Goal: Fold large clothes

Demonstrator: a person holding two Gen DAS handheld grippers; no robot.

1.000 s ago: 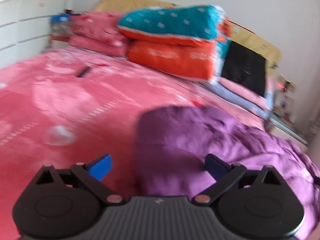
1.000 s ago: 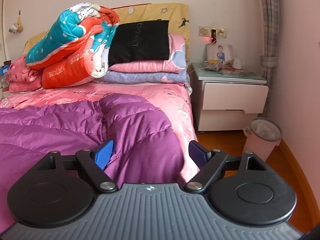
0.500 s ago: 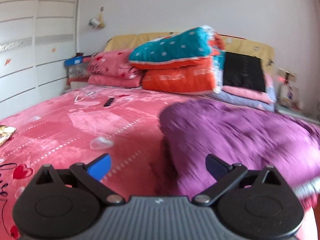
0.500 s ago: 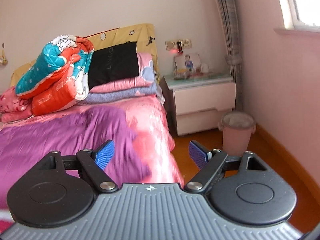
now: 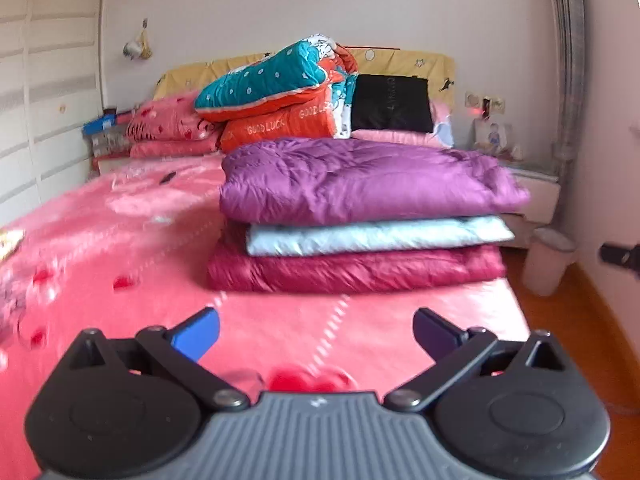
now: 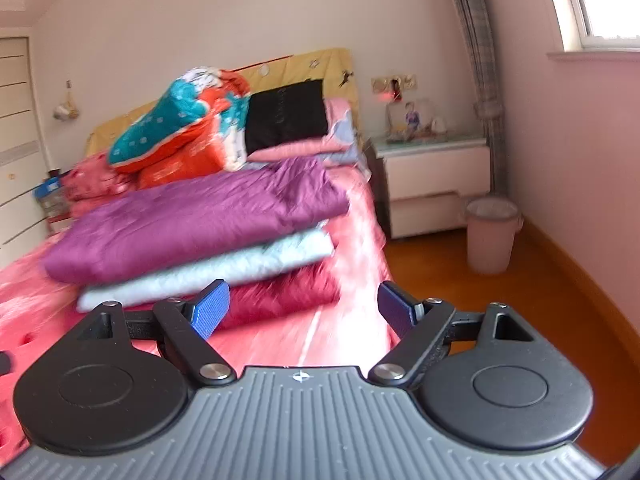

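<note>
Folded purple down jacket (image 5: 360, 180) tops pale-blue (image 5: 376, 236) and maroon (image 5: 352, 272) jackets, neatly stacked; left gripper (image 5: 316, 330), right gripper (image 6: 304, 306) released, empty.

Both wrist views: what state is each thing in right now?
Purple coat: folded, top of stack.
Pale blue coat: folded, middle.
Dark red coat: folded, bottom, on bed.
Left tongs: open, empty.
Right tongs: open, empty.
Bin: upright on floor.
</note>
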